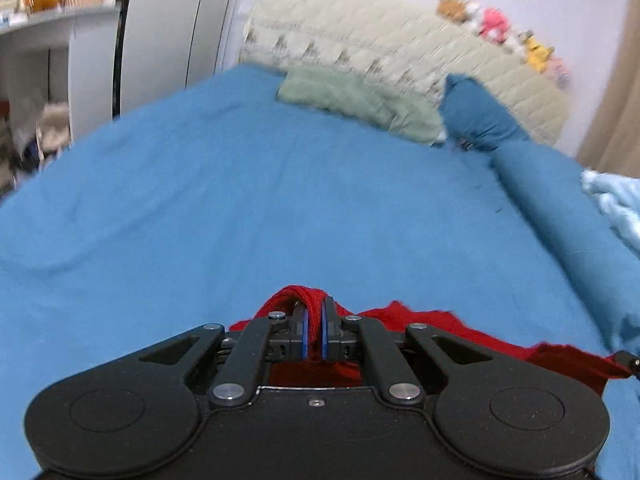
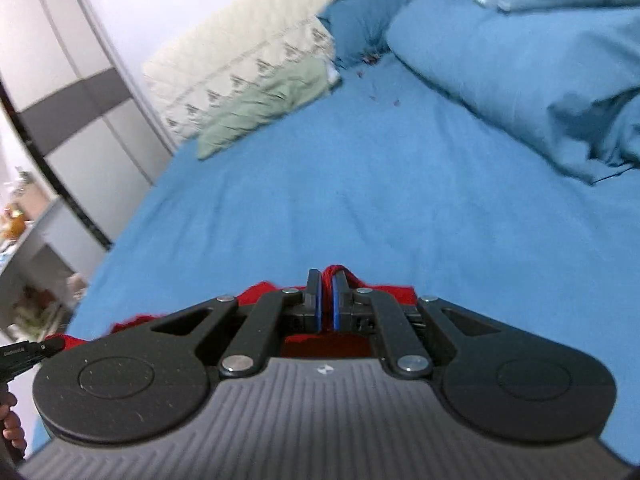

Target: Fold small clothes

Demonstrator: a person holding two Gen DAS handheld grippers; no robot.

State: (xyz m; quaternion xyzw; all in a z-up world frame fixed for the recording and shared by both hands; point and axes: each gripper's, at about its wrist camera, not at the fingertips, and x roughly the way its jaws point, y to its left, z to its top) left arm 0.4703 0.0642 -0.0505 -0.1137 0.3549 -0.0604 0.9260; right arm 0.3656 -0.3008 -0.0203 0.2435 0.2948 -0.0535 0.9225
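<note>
Red garment (image 1: 432, 324) is pinched at two spots along one edge, left gripper (image 1: 314, 330) and right gripper (image 2: 327, 300) both clamped tight on it, low over the blue bed (image 1: 240, 208), probably to spread it flat before folding.

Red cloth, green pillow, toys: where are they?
red cloth (image 1: 432, 322): left wrist view, bare stretch beside the gripper.
green pillow (image 2: 256, 108): right wrist view, its middle.
stuffed toys (image 1: 494, 24): left wrist view, the pink one.
</note>
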